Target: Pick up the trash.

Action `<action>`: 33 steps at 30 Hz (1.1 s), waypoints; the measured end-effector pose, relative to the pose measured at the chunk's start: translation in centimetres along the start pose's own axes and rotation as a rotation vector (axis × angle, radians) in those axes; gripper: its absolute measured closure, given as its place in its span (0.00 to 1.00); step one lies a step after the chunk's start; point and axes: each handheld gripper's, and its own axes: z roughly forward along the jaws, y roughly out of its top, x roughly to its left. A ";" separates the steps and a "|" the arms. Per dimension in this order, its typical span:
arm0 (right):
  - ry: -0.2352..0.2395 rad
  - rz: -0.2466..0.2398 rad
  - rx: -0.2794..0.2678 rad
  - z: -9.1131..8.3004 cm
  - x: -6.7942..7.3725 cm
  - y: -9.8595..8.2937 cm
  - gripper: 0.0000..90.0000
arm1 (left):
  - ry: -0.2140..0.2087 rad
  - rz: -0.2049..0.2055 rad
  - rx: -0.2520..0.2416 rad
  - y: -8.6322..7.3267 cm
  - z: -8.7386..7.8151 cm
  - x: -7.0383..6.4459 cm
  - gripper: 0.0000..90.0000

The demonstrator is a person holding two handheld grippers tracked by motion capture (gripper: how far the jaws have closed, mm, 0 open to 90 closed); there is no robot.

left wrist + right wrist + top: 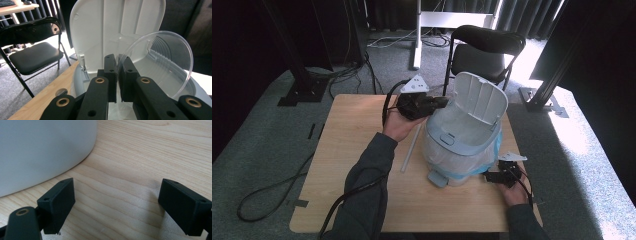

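- The left claw [117, 72] is clamped tight on the rim of a clear plastic cup [160, 62], which lies tilted with its round mouth facing the camera in the left gripper view.
- In the high view the left claw [439, 102] sits at about 10 o'clock of the pedal bin [464, 145], right at the bin's open rim; the cup itself is too faint to make out there.
- The bin's white lid [479, 97] stands raised at the bin's 12 o'clock; in the left gripper view the lid [100, 30] rises just behind the cup.
- The bin stands on the wooden worktop [352, 150], a clear liner bag lining it.
- The right claw [116, 205] has its jaws spread wide, holding nothing, low over the bare worktop [140, 157] with the bin's pale wall [45, 150] at its 10 o'clock.
- In the high view the right claw [490, 176] rests at the bin's 4 o'clock, just beside its base.
- A pale straw [410, 149] lies on the worktop at the bin's 9 o'clock.
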 end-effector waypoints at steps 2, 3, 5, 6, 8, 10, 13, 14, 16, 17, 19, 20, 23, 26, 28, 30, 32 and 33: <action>0.000 0.000 0.000 0.0 0.0 0.0 0.14 | -0.001 0.001 -0.003 0.1 0.0 -0.1 0.95; 0.000 0.000 0.000 0.0 0.0 0.0 0.14 | -0.002 0.001 -0.005 0.2 0.1 -0.1 0.95; 0.000 0.000 0.000 0.0 0.0 0.0 0.14 | -0.005 0.000 -0.004 0.2 0.2 -0.1 0.95; 0.000 0.000 0.000 0.0 0.0 0.0 0.14 | -0.007 -0.001 -0.003 0.2 0.3 -0.2 0.95; 0.000 0.000 0.000 0.0 0.0 0.0 0.14 | -0.020 -0.007 -0.002 0.3 0.6 -0.1 0.90; 0.000 0.000 0.000 0.0 0.0 0.0 0.14 | -0.021 -0.011 0.000 0.2 0.7 -0.1 0.79; 0.000 0.000 0.000 0.0 0.0 0.0 0.14 | -0.030 -0.026 -0.016 0.1 0.6 0.1 0.77; 0.000 0.000 0.000 0.0 0.0 0.0 0.14 | -0.027 -0.026 -0.017 0.0 0.5 0.1 0.77; 0.000 0.000 0.000 0.0 0.0 0.0 0.14 | -0.026 -0.026 -0.020 0.0 0.3 0.2 0.76; 0.000 0.000 0.000 0.0 0.0 0.0 0.14 | -0.025 -0.025 -0.020 0.0 0.2 0.2 0.76; 0.000 0.000 0.000 0.0 0.0 0.0 0.14 | -0.023 -0.026 -0.024 -0.1 0.0 0.3 0.76; 0.000 0.000 0.000 0.0 0.0 0.0 0.14 | -0.021 -0.025 -0.023 -0.1 0.0 0.3 0.76; 0.000 0.000 0.000 0.0 0.0 0.0 0.14 | -0.017 -0.027 -0.024 -0.3 -0.3 0.4 0.75; 0.000 0.000 0.000 0.0 0.0 0.0 0.14 | -0.013 -0.033 -0.029 -0.5 -0.6 0.6 0.75; 0.000 0.000 0.000 0.0 0.0 0.0 0.14 | -0.007 -0.039 -0.033 -0.7 -0.9 0.7 0.74; 0.000 0.000 0.000 0.0 0.0 0.0 0.14 | -0.001 -0.040 -0.032 -1.0 -1.2 0.8 0.74; 0.000 0.000 0.000 0.0 0.0 0.0 0.14 | 0.013 -0.042 -0.026 -1.5 -1.6 0.9 0.73; 0.000 0.000 0.000 0.0 0.0 0.0 0.14 | 0.018 -0.045 -0.021 -1.7 -1.9 1.1 0.73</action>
